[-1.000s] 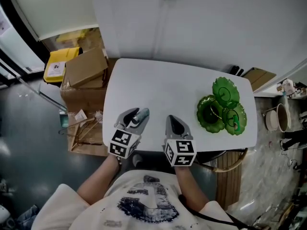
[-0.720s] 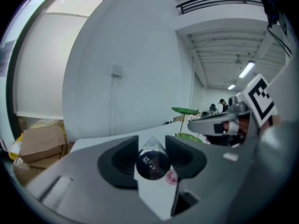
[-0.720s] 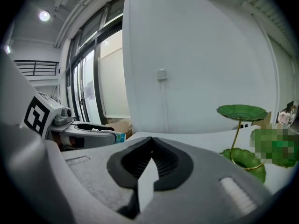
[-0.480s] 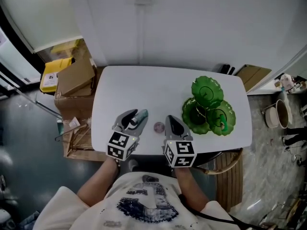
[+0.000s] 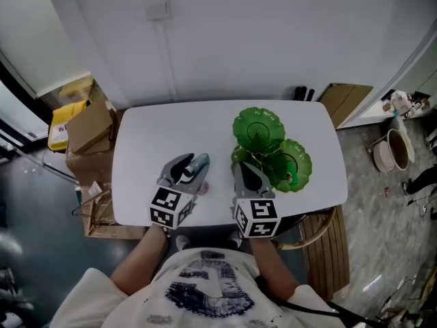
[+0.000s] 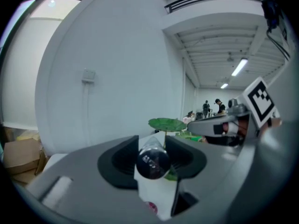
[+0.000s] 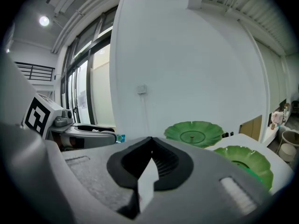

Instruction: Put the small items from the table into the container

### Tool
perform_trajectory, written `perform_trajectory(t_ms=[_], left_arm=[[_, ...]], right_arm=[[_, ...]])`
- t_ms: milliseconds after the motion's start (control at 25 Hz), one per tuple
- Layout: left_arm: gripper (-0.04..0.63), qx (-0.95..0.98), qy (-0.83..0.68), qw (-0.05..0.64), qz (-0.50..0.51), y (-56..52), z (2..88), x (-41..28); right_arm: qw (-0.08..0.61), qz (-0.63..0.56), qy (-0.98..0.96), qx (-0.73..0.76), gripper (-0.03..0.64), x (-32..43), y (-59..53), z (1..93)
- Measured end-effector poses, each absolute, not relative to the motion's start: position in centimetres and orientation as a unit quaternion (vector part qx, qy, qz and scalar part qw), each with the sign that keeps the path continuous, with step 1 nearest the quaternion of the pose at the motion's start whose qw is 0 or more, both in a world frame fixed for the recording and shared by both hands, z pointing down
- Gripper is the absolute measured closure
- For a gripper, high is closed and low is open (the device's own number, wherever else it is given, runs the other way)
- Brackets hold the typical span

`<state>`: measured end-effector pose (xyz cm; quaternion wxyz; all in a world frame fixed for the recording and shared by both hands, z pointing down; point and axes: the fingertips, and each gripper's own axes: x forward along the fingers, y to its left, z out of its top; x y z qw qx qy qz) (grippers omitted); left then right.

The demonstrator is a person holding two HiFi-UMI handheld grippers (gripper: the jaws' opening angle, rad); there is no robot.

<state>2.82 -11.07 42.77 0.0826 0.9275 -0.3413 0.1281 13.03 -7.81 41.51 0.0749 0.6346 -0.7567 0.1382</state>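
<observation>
My left gripper (image 5: 191, 164) is shut on a small clear bottle (image 5: 199, 162) with a teal end; in the left gripper view the bottle (image 6: 152, 161) lies lengthwise between the jaws. A small pink item (image 5: 203, 188) lies on the white table (image 5: 143, 149) just under that gripper, and the pink item (image 6: 150, 208) peeks out below the jaws. My right gripper (image 5: 244, 171) is shut with nothing in it, its tip (image 7: 150, 152) at the near edge of the green lobed dish stand (image 5: 270, 149), whose dishes (image 7: 194, 133) rise just ahead.
Cardboard boxes (image 5: 85, 128) and a yellow item stand on the floor left of the table. A wall with a socket (image 5: 157, 9) runs behind it. A wooden board (image 5: 348, 101) and pots (image 5: 396, 149) are at the right. People stand far off in the left gripper view.
Both grippers have moved forward over the table toward the green dishes, the left still holding the bottle. The pink item has come into view beside the left gripper.
</observation>
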Motion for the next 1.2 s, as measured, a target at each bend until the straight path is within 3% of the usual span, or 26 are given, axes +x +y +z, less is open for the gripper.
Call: perform_trajectory(t_ms=[480,1200], left_arm=[[0.419,0.933,-0.334,0.060,0.117,-11.8,41.0,11.1],[0.419,0.932,-0.329,0.049,0.146,-14.2,42.4,18.0]], right_arm=[[0.064,0.131,-0.745,0.650,0.617,21.8,-7.4,40.9],[0.055,0.141,-0.736,0.660,0.617,28.8,-8.0,41.8]])
